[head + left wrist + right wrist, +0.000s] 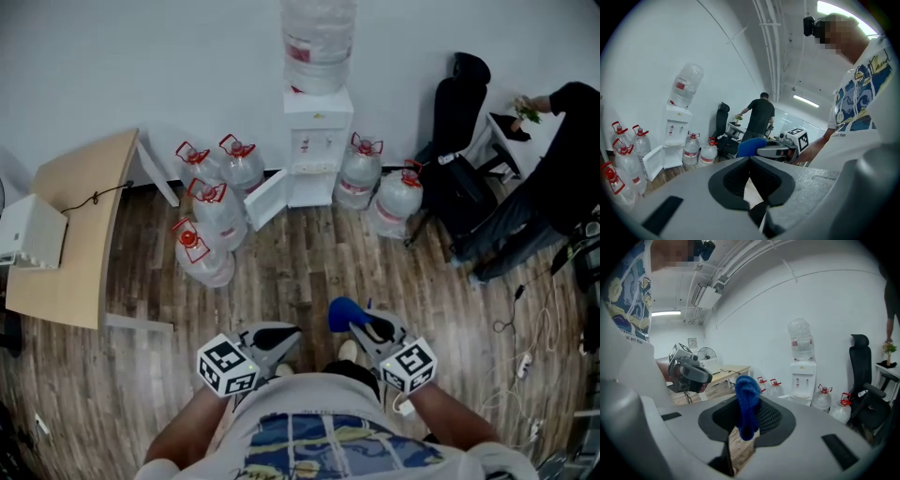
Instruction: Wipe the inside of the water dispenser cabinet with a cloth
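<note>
Left claw [750,160] is closed, tips together, w/ nothing between them; only wood floor [309,262] shows through the gap below the tips. Right claw [746,416] is closed on a blue cloth [747,394], which is bunched and sticks up above the tips. In head view both claws are low, close to the person's body, side by side but apart.

The water dispenser [317,141] stands well ahead of both claws, approx. straight in front, at the white wall, w/ a big bottle on top. Its cabinet door [265,199] at the bottom is open, swung toward the left-claw side.

Water bottles [211,211] w/ red caps stand ahead-left of the left claw; more stand ahead of the right claw, beside the dispenser. A wooden counter [75,225] is far left of the left claw. A black chair [459,108] and a second person [562,150] in dark clothes are ahead-right of the right claw.
</note>
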Tool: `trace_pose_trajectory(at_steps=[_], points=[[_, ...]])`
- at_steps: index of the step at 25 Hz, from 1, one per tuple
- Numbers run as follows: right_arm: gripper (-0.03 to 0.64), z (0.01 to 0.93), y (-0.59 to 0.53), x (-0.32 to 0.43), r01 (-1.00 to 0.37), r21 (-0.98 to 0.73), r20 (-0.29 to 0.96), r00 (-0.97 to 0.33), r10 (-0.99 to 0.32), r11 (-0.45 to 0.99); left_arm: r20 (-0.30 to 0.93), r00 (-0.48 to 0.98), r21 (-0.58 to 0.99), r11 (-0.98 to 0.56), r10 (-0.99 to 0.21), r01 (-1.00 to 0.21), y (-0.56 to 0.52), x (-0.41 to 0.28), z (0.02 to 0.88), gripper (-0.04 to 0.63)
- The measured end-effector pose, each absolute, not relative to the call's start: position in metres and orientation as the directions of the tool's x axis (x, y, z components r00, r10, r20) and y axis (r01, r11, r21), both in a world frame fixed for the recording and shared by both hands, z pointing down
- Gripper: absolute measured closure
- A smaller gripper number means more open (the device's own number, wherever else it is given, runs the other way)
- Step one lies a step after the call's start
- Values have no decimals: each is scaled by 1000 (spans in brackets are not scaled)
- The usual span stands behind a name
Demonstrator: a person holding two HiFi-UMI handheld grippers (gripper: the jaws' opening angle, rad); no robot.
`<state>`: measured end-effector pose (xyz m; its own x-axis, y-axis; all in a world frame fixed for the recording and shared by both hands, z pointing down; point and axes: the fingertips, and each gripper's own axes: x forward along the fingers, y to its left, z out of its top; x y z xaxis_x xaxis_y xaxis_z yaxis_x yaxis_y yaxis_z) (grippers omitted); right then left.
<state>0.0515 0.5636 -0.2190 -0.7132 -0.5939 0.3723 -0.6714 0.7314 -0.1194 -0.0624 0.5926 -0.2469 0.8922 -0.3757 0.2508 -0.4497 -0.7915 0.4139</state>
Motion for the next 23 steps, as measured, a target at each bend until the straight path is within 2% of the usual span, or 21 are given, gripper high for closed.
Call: trace_pose_trajectory(at_steps=[23], points=[[535,-234,632,21,-695,-65,361,-685,-633,716,211,907,399,-815,-365,-421,664,-101,-253,592]])
